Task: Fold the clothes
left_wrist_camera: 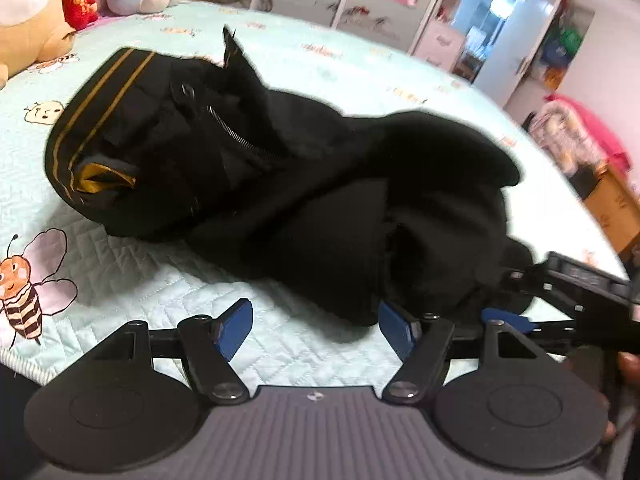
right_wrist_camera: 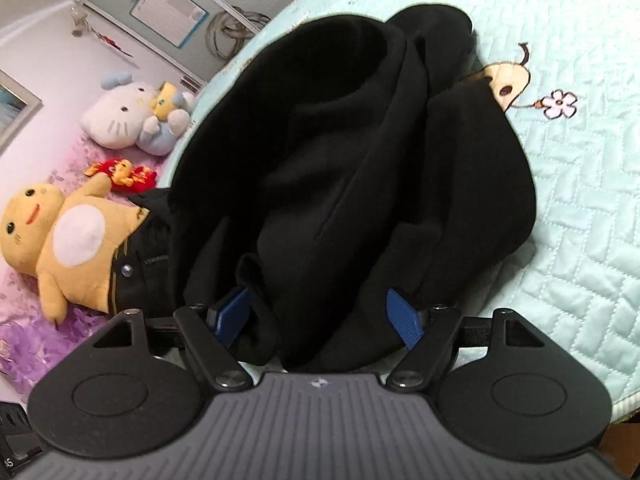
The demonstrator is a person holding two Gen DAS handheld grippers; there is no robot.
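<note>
A black garment [left_wrist_camera: 304, 184] lies crumpled on the pale green quilted bed [left_wrist_camera: 120, 280]; it has gold stripes on a band, a zipper and a snap at its left end. My left gripper [left_wrist_camera: 316, 330] is open just in front of its near edge, with its right pad touching the cloth. The right gripper's body [left_wrist_camera: 580, 292] shows at the garment's right end. In the right wrist view the garment [right_wrist_camera: 360, 160] fills the middle. My right gripper [right_wrist_camera: 320, 316] is open with black cloth lying between its blue pads [right_wrist_camera: 404, 318].
Plush toys sit at the bed's head: a yellow one [right_wrist_camera: 68, 240], a white cat one [right_wrist_camera: 128, 116] and a small red one [right_wrist_camera: 124, 174]. Cabinets and a doorway [left_wrist_camera: 492, 24] stand beyond the bed. Bee and flower prints mark the quilt [right_wrist_camera: 580, 200].
</note>
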